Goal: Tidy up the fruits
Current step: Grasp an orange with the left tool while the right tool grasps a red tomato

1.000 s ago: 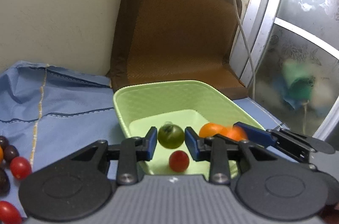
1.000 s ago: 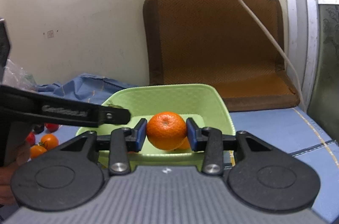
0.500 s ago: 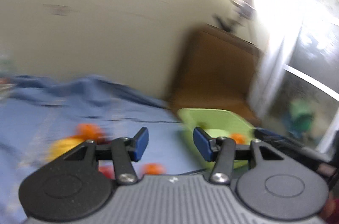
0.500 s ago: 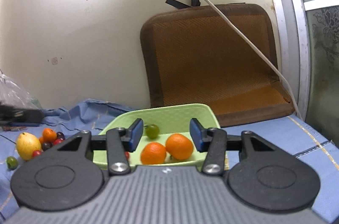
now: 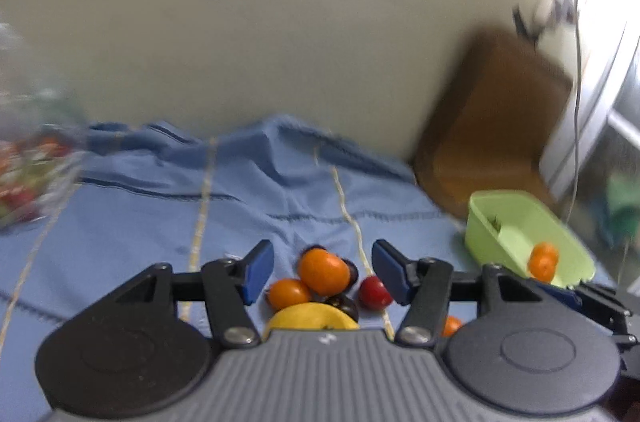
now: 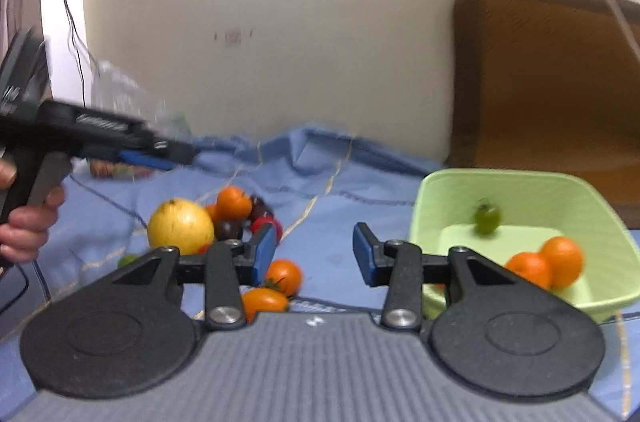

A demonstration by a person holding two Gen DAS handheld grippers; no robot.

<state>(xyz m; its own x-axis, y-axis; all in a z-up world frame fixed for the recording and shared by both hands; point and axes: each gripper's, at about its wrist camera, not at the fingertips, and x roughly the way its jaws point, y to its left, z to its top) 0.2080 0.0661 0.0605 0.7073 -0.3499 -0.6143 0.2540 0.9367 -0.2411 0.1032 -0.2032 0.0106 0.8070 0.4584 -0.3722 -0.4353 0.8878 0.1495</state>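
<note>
While the loose fruit pile (image 5: pixel 320 286) waits low and centre on the blue cloth (image 5: pixel 160 214), treat its orange (image 5: pixel 323 271) as light and firm: pinch it across its widest girth. Its tomatoes look smooth and likely bruise. Your left gripper (image 5: pixel 322 272), its jaws just widened, stands spread and empty above; your right gripper (image 6: pixel 315 253), narrowing slightly, pinches nothing. At lower right, the green basket (image 6: pixel 600 206) holds earlier picks.
</note>
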